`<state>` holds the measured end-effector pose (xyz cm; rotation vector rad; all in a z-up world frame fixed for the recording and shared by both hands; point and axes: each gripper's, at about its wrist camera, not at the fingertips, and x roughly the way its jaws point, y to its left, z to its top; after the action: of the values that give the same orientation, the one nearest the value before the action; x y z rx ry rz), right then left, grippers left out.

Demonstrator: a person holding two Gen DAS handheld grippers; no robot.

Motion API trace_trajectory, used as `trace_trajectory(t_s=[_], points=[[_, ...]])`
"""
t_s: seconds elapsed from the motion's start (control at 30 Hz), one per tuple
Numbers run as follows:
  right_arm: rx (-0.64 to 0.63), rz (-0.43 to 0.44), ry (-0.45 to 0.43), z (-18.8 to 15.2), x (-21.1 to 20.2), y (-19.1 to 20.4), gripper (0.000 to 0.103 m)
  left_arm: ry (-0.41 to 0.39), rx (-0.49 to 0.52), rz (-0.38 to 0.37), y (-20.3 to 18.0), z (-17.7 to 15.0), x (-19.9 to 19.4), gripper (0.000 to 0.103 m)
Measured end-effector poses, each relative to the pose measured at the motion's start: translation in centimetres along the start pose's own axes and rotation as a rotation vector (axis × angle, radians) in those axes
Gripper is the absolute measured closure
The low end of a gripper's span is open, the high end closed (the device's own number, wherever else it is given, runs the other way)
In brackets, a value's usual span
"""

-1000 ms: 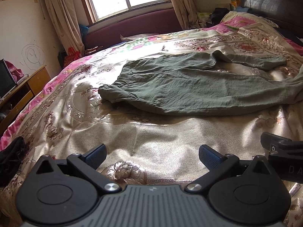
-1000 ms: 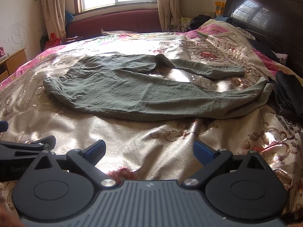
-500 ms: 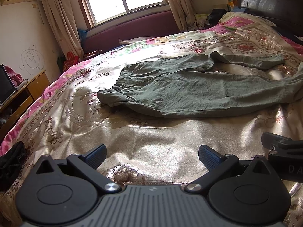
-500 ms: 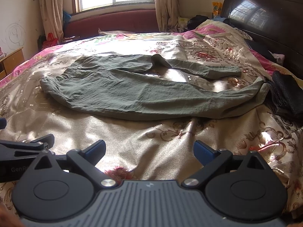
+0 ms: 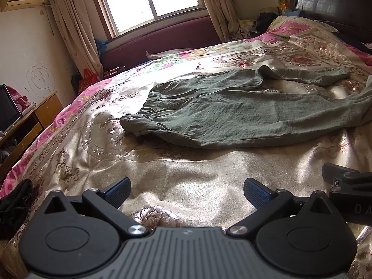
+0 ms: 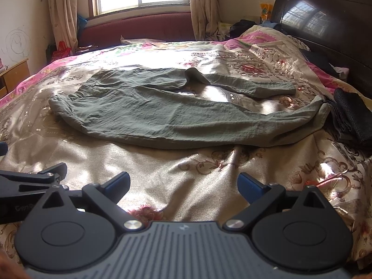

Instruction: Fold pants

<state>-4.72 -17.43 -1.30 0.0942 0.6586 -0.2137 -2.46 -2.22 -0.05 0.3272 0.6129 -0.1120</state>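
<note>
Olive-green pants (image 5: pixel 232 111) (image 6: pixel 176 114) lie spread across the bed, waistband to the left and both legs running right. The far leg has a small fold sticking up near the crotch. My left gripper (image 5: pixel 187 189) hovers open over the gold bedspread, well short of the pants' near edge. Beside it, my right gripper (image 6: pixel 183 184) is open too, at about the same distance from the cloth. Neither holds anything. Each gripper's body shows at the edge of the other's view.
The bed (image 6: pixel 209 169) carries a gold and pink floral cover. Dark folded clothes (image 6: pixel 348 114) lie by the pant cuffs on the right. A dark headboard (image 6: pixel 325 23) stands at right, a wooden desk (image 5: pixel 30 125) at left, and black cloth (image 5: pixel 14 207) at the bed's near-left edge.
Both grippers have tilted or risen slightly, so the pants sit a little lower in each view. The pants have not moved and both grippers stay open.
</note>
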Motion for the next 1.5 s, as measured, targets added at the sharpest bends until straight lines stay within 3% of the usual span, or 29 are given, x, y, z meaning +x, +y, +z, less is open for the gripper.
trace_trajectory(t_s=[0.27,0.53,0.67,0.8,0.93,1.1,1.23,1.37,1.43,1.47,1.5], points=[[-0.077,0.051,-0.028,2.9,1.9,2.8,0.005,-0.039,-0.020,0.002,3.1,1.7,2.2,0.000],[-0.190,0.137,-0.007,6.8,8.1,8.5,0.005,-0.035,-0.026,0.036,9.8,4.9,10.3,0.000],[-0.307,0.182,-0.021,8.4,11.3,12.2,0.006,-0.059,-0.018,-0.008,12.8,6.9,14.4,0.000],[-0.375,0.233,-0.035,9.5,13.7,14.9,0.006,-0.033,0.008,-0.095,14.7,8.3,18.9,0.020],[-0.418,0.264,-0.034,9.7,15.8,16.8,0.007,-0.003,0.044,-0.109,15.3,8.3,22.5,0.032],[-0.455,0.327,0.000,9.5,17.7,18.5,0.017,0.026,0.085,-0.186,15.8,7.6,24.3,0.038],[-0.538,0.313,-0.044,9.2,18.6,20.5,0.025,0.012,0.134,-0.219,16.1,7.8,24.2,0.036],[-0.558,0.328,0.013,9.7,20.5,21.9,0.059,0.047,0.197,-0.222,15.9,7.6,25.7,0.020],[-0.542,0.346,0.029,10.1,20.8,22.0,0.064,0.060,0.205,-0.230,15.9,7.6,26.0,0.020],[-0.535,0.351,0.032,10.3,20.9,21.9,0.070,0.071,0.189,-0.242,16.0,7.6,26.0,0.026],[-0.522,0.363,0.040,10.5,21.0,21.8,0.078,0.085,0.163,-0.274,16.3,7.7,26.0,0.040]])
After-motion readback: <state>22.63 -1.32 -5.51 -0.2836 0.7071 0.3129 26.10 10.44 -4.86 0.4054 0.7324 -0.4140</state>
